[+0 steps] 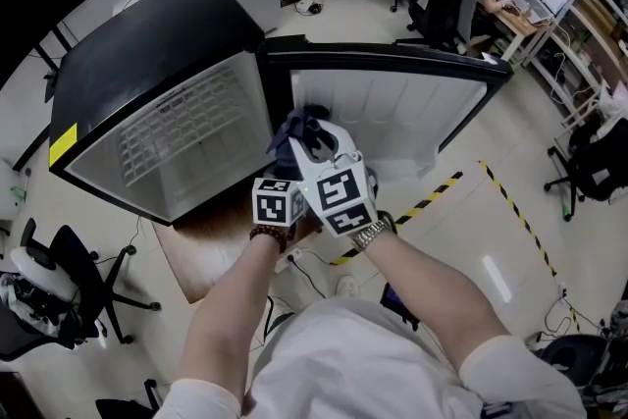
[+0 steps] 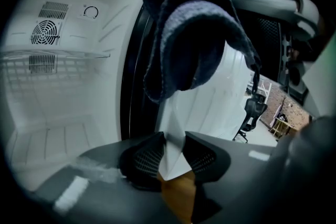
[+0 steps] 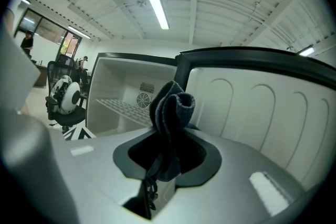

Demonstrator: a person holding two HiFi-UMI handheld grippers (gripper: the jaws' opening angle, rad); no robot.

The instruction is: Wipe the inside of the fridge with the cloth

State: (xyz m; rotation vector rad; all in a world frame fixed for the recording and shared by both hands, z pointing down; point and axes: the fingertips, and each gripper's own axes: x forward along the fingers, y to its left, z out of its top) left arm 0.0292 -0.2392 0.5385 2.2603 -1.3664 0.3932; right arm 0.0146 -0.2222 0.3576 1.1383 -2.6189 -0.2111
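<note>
A black mini fridge (image 1: 147, 103) stands with its white door (image 1: 392, 103) swung open to the right. Both grippers hover side by side in front of the opening. My right gripper (image 1: 316, 140) is shut on a dark blue cloth (image 1: 302, 128), which sticks up bunched from its jaws (image 3: 170, 113). My left gripper (image 1: 287, 152) is open just to its left, with nothing between its jaws (image 2: 173, 152). In the left gripper view the cloth (image 2: 191, 44) hangs just above and ahead, before the door's black edge. A wire shelf (image 2: 52, 60) and a fan grille (image 2: 43, 31) show inside the fridge.
The fridge rests on a wooden board (image 1: 206, 250). Yellow-and-black floor tape (image 1: 432, 201) runs under the door. An office chair (image 1: 59, 289) stands at the lower left and another (image 1: 589, 162) at the right. Desks with a seated person fill the far right.
</note>
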